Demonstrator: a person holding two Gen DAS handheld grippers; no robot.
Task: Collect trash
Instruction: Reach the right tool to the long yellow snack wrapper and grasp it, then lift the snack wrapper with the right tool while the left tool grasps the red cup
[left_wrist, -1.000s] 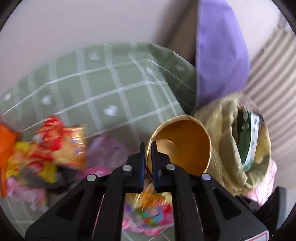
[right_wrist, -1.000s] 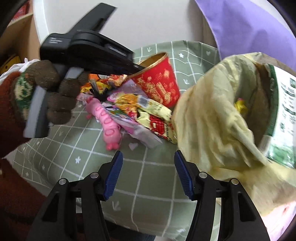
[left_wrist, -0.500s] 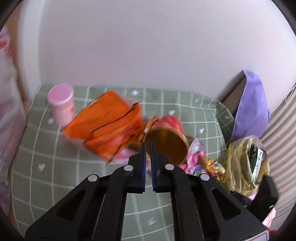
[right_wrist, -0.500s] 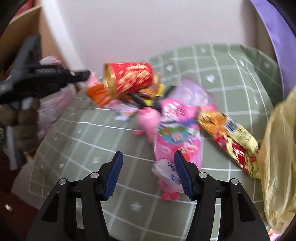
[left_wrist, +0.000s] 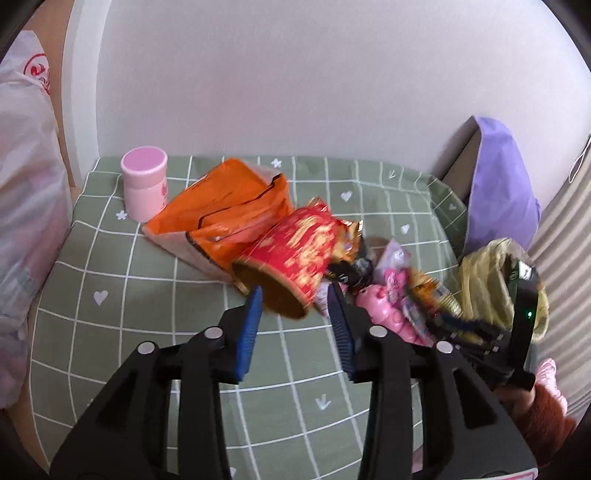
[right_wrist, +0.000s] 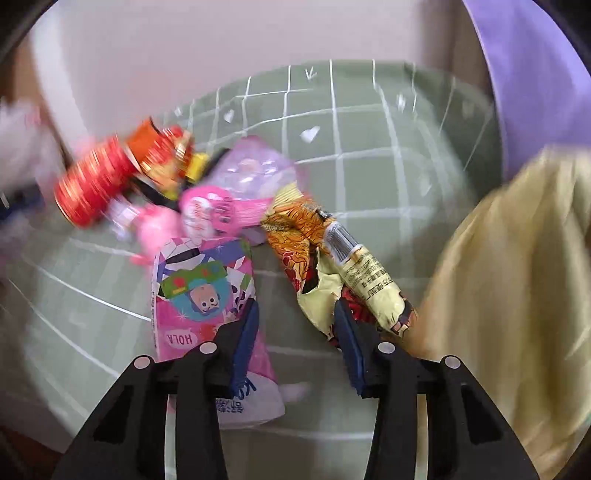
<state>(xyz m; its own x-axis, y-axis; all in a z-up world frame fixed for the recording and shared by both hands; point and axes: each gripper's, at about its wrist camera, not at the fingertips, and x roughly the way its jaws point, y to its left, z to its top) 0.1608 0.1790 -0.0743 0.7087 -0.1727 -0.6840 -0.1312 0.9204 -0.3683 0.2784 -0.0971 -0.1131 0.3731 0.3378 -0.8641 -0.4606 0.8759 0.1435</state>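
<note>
- Left hand-held gripper (left_wrist: 294, 295): its jaws are opening, and the red noodle cup (left_wrist: 291, 258) lies on its side, blurred, just past the blue pads with nothing pressing on it; it sits on the green checked table (left_wrist: 110, 317) beside the orange pouch (left_wrist: 225, 218).
- Right hand-held gripper (right_wrist: 294, 317): its jaws are closing with only cloth between them; the pink snack wrapper (right_wrist: 207, 295) lies under the left pad, the torn noodle packet (right_wrist: 332, 273) by the right.
- To do the pick well, choose one wrapper, centre it between the pads, and close on a flat fold; otherwise it will likely slip.
- The yellow trash bag (right_wrist: 509, 295) stands close by on the right; carry it over the mouth before releasing.
</note>
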